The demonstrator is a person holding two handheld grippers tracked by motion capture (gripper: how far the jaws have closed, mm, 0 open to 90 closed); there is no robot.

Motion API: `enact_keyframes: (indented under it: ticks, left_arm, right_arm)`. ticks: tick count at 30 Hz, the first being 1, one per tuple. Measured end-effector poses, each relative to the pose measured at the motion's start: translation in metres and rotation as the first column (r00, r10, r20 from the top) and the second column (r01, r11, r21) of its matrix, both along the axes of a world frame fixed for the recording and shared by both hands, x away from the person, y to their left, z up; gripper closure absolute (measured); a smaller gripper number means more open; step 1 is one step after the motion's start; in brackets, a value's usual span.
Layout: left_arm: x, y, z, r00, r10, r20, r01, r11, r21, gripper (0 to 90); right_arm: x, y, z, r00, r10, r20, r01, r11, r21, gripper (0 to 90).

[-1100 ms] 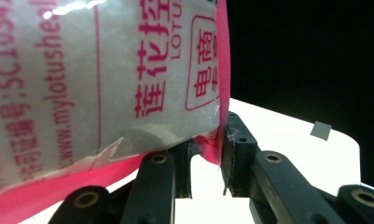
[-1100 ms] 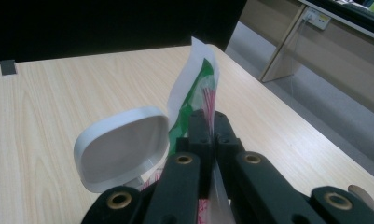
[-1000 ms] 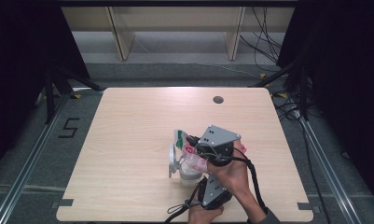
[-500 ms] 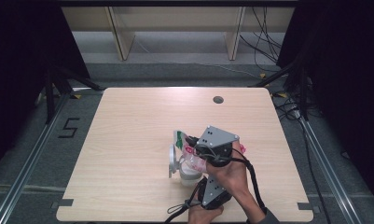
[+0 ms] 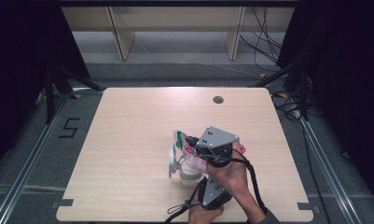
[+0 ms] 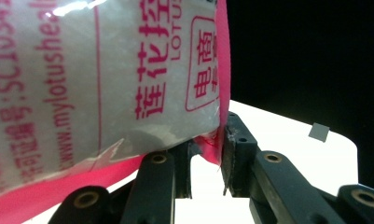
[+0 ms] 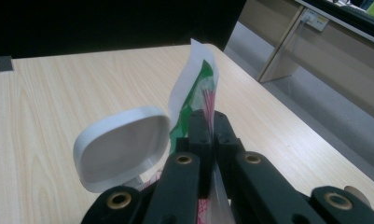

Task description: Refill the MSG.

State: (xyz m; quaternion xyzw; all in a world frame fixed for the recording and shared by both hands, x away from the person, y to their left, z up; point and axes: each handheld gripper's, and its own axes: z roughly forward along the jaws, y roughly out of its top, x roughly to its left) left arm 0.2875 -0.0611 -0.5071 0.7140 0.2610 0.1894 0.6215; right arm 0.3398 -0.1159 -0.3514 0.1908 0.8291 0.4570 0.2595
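A clear bag of white powder (image 5: 193, 161) with pink and green print hangs tilted over a small white tub (image 5: 188, 176) whose hinged lid (image 5: 172, 159) stands open. My right gripper (image 5: 190, 143), under its grey plate, is shut on the bag's top edge; in the right gripper view its jaws (image 7: 208, 122) pinch the green and pink film (image 7: 196, 86) beside the lid (image 7: 121, 149). My left gripper (image 5: 201, 181) comes from below. In the left gripper view its jaws (image 6: 207, 150) hold the bag's pink lower corner, and the printed bag (image 6: 105, 70) looms above.
The light wooden table (image 5: 128, 130) has a round cable hole (image 5: 218, 99) near its far edge. Black stands and cables sit on the floor at both sides. A small grey square (image 6: 319, 132) marks the tabletop, and another mark (image 7: 4, 63) lies near a table edge.
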Motion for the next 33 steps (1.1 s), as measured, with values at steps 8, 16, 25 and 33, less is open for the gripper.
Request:
enact_keyframes:
  ticks: [8, 16, 25, 33]
  left_arm:
    - [0.0003, 0.0002, -0.0008, 1.0, 0.001, -0.003, -0.001, 1.0, 0.005, 75.0]
    - [0.0007, 0.0004, -0.0015, 1.0, -0.001, -0.004, 0.001, 1.0, 0.005, 75.1]
    - [0.0007, 0.0009, -0.0009, 1.0, -0.001, -0.004, 0.001, 1.0, 0.005, 75.1]
    - [0.0009, 0.0012, -0.0009, 1.0, -0.001, 0.0, 0.001, 1.0, 0.004, 75.1]
  right_arm:
    - [0.001, -0.0005, -0.001, 0.9999, -0.004, -0.014, 0.004, 1.0, 0.006, 90.0]
    - [0.0024, -0.001, -0.002, 1.0, -0.002, -0.004, 0.002, 1.0, 0.008, 90.0]
    - [0.0026, -0.0007, -0.0024, 1.0, -0.002, -0.006, 0.002, 0.9999, 0.01, 90.0]
    - [0.0014, 0.0007, -0.0026, 0.9999, -0.006, -0.009, 0.006, 1.0, 0.006, 90.0]
